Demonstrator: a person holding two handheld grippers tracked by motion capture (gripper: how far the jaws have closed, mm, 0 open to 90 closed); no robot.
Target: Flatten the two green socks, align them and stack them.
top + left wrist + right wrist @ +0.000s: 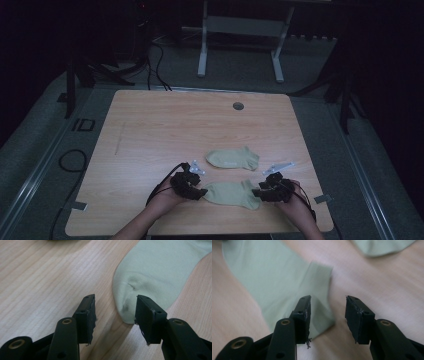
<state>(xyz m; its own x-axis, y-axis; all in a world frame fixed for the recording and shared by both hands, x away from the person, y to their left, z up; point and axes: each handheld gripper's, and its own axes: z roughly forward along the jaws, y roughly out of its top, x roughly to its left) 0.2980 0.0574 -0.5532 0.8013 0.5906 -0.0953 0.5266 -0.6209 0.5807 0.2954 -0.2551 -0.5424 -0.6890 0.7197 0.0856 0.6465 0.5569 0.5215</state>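
Two pale green ankle socks lie flat on the wooden table [150,130]. The far sock [232,158] [382,246] rests just past the near sock [231,194] [155,267] [274,277]. My left gripper [202,192] [116,300] is at the near sock's left end, low over the wood. Its jaws stand apart with the rounded toe between them, and the pads are not pressing on it. My right gripper [256,192] [328,300] is at the sock's right end. Its jaws are also apart, one over the cuff corner and the other over bare wood.
A round grommet hole [238,106] sits near the table's back edge. Behind the table stands a white frame [240,30], and cables [70,160] lie on the floor to the left. The table's front edge runs just below both hands.
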